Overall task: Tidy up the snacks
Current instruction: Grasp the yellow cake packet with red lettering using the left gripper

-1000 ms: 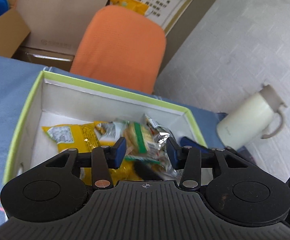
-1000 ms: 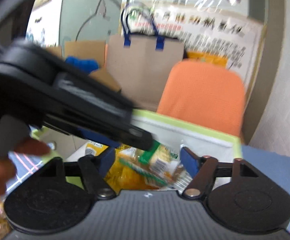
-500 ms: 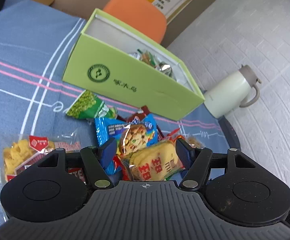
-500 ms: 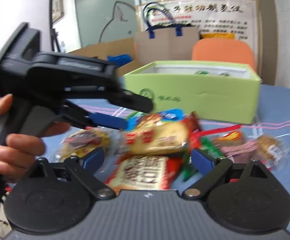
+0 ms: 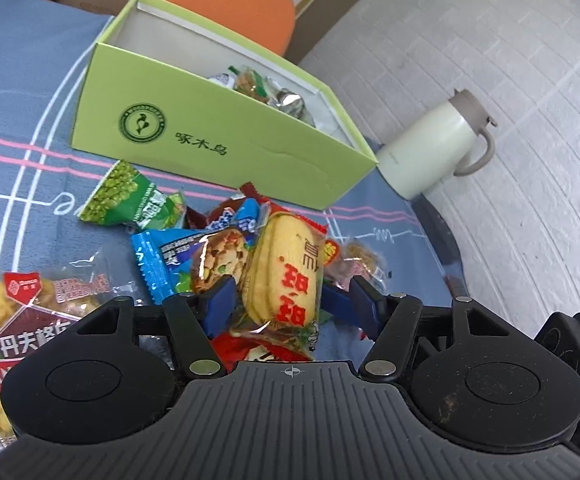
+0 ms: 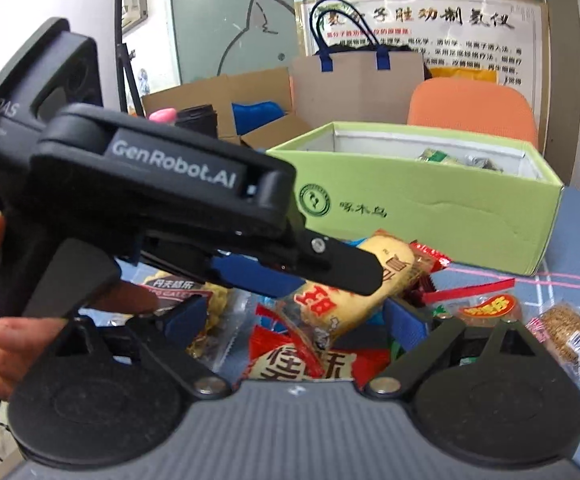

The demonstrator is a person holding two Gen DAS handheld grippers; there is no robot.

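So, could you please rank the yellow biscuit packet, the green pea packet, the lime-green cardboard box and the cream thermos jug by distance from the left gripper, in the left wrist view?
1. Yellow biscuit packet, between the closing jaws of the left gripper.
2. Green pea packet, ahead, left.
3. Lime-green cardboard box, behind the pile.
4. Cream thermos jug, far right.

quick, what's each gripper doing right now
Left gripper: jaws closing around the yellow biscuit pack, not yet clamped.
Right gripper: open, empty, over the snack pile.
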